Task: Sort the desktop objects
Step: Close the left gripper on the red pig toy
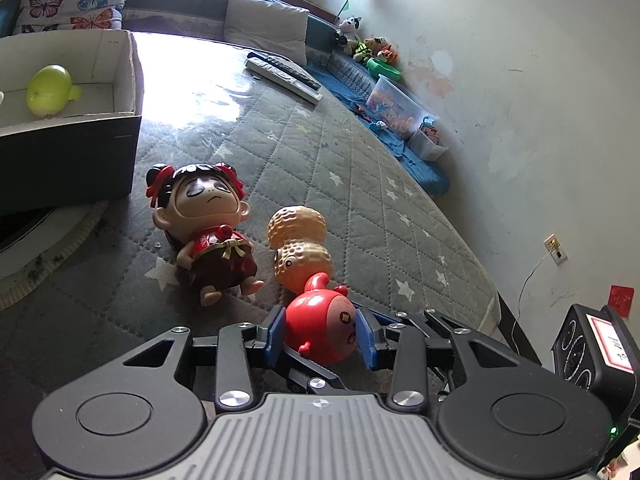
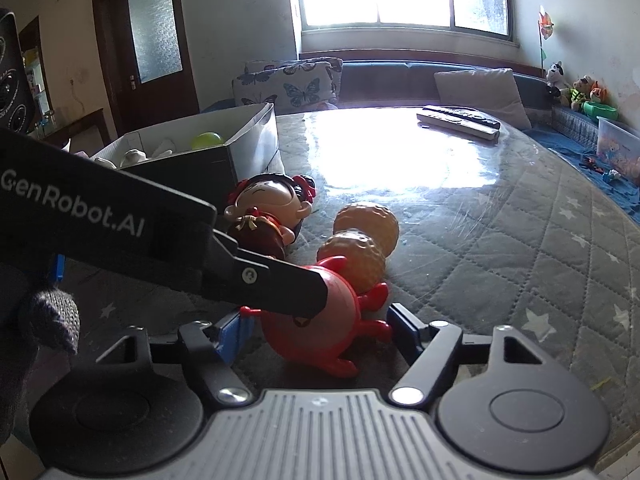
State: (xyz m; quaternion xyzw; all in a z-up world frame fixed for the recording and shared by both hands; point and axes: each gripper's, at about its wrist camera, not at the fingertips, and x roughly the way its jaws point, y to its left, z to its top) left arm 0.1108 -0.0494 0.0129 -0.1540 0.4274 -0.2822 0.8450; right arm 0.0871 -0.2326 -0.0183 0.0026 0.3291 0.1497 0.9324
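A round red toy [image 1: 320,328] with small limbs lies on the quilted grey mat [image 1: 360,184], touching a tan peanut-shaped toy [image 1: 300,248]. My left gripper [image 1: 321,336] is shut on the red toy, a blue pad pressed on each side. In the right wrist view, the left gripper's black finger [image 2: 280,284] reaches in from the left onto the red toy [image 2: 340,320]. My right gripper [image 2: 320,334] straddles the same toy, its pads close beside it with slim gaps showing. A doll with red hair bows [image 1: 208,224] lies on its back left of the peanut toy [image 2: 360,248].
An open cardboard box [image 1: 68,148] stands at the left with a green toy [image 1: 50,90] inside. Two remotes [image 1: 284,74] lie at the mat's far side. A clear bin [image 1: 400,106] and plush toys line the wall. A gloved hand [image 2: 48,316] shows at the left.
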